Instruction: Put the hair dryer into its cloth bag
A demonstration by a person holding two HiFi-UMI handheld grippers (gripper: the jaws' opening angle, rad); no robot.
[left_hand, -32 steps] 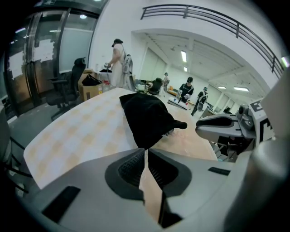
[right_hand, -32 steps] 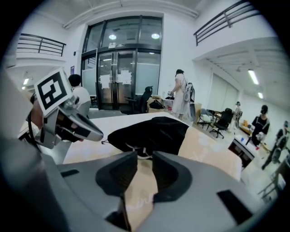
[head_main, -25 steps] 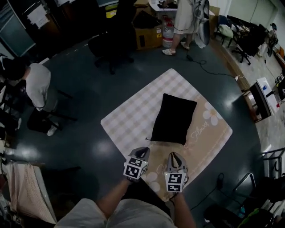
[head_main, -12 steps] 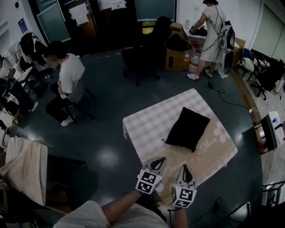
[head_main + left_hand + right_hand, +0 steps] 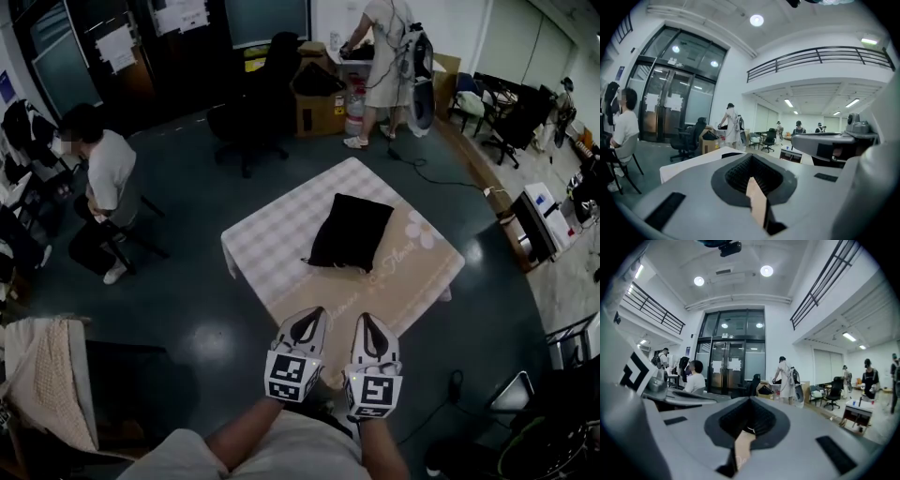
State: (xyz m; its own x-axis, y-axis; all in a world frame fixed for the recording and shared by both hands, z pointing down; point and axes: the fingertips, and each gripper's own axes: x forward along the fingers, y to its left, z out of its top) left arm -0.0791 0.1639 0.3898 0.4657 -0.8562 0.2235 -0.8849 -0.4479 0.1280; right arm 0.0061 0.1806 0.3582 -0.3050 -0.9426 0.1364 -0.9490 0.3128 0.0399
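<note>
On the cloth-covered desk (image 5: 272,246) a plump black cloth bag (image 5: 350,232) lies, no hair dryer in sight | left gripper (image 5: 312,317) and right gripper (image 5: 367,321) hang well short, jaws closed, empty | risk: an undrawn mouth could spill the dryer if lifted.

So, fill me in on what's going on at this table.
A person holds a two-jaw gripper in each hand. The left gripper and right gripper are both shut and empty, hovering by the near edge of the checked cloth-covered table. The black cloth bag lies mid-table, untouched; no hair dryer is visible.
</note>
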